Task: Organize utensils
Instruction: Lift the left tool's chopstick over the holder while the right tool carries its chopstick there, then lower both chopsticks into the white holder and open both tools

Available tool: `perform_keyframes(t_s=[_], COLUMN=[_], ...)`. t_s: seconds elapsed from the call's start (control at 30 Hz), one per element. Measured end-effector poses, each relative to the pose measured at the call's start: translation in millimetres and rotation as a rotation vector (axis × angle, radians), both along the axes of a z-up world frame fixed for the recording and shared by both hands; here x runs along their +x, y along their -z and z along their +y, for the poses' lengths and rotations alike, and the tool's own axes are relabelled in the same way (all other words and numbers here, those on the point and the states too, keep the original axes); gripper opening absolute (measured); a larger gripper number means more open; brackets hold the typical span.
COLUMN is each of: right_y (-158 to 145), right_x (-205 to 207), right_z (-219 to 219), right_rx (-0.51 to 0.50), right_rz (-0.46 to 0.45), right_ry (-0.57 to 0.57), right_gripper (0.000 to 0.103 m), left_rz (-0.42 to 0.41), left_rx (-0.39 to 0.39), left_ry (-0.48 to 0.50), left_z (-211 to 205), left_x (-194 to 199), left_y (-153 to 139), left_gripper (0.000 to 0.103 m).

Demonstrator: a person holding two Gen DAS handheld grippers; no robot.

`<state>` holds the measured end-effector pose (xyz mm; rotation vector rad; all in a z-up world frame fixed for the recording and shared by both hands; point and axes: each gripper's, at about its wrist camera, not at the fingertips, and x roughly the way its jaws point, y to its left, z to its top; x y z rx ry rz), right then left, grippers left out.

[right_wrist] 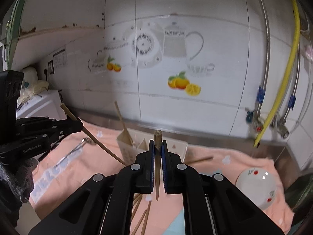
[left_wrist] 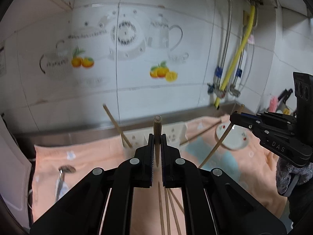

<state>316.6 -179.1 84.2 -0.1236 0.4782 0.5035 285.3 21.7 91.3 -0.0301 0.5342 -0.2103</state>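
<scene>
Left gripper (left_wrist: 157,137): jaws closed tight, pinching a thin stick upright between the pads, tilted slightly downward. Right gripper (right_wrist: 158,144): same posture, jaws clamped on a second stick. Each gripper appears in the other's wrist view, carried by a gloved hand (left_wrist: 291,174).

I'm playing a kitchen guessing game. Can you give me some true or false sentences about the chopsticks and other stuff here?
1. Each gripper holds a chopstick. True: the left gripper and the right gripper are each shut on one.
2. The towel is green. False: it is peach-pink.
3. One chopstick already stands in the holder. True.
4. The small bowl is full of chopsticks. False: nothing is in it.
5. Loose chopsticks lie on the towel. True.
</scene>
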Motion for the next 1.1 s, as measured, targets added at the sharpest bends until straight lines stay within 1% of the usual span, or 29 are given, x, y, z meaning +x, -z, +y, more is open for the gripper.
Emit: perform_keyframes(t_s=[0.13, 0.23, 0.4, 0.5, 0.6, 0.7, 0.9, 1.1], right_y=[-24, -38, -54, -57, -53, -44, -14, 10], right_x=[12, 25, 43, 51, 61, 67, 77, 85], right_z=[2, 5, 11, 15, 19, 21, 27, 28], right_rx=[0.004, 0.004, 0.015, 0.014, 0.017, 0.019, 0.000, -0.013], right_rz=[-0.040, -0.058, -0.081, -0.092, -0.082, -0.067, -0.012, 0.035], right_ry=[0.018, 0.034, 0.049, 0.053, 0.055, 0.056, 0.051, 0.058], right_gripper=[0.007, 0.007, 0.007, 0.007, 0.007, 0.007, 0.007, 0.007], left_rz=[-0.043, -0.064, -0.069, -0.077, -0.093, -0.083, -0.017, 0.041], left_rx=[0.006, 0.014, -0.010, -0.009, -0.006, 0.002, -0.025, -0.022], left_ry=[-0.017, -0.035, -0.042, -0.045, -0.046, -0.066, -0.082, -0.078], left_z=[4, 5, 10, 11, 13, 15, 24, 26], left_x=[11, 23, 39, 44, 47, 54, 68, 77], left_y=[-23, -33, -41, -45, -49, -43, -16, 9], left_gripper=[0.005, 0.005, 0.005, 0.005, 0.005, 0.005, 0.005, 0.005])
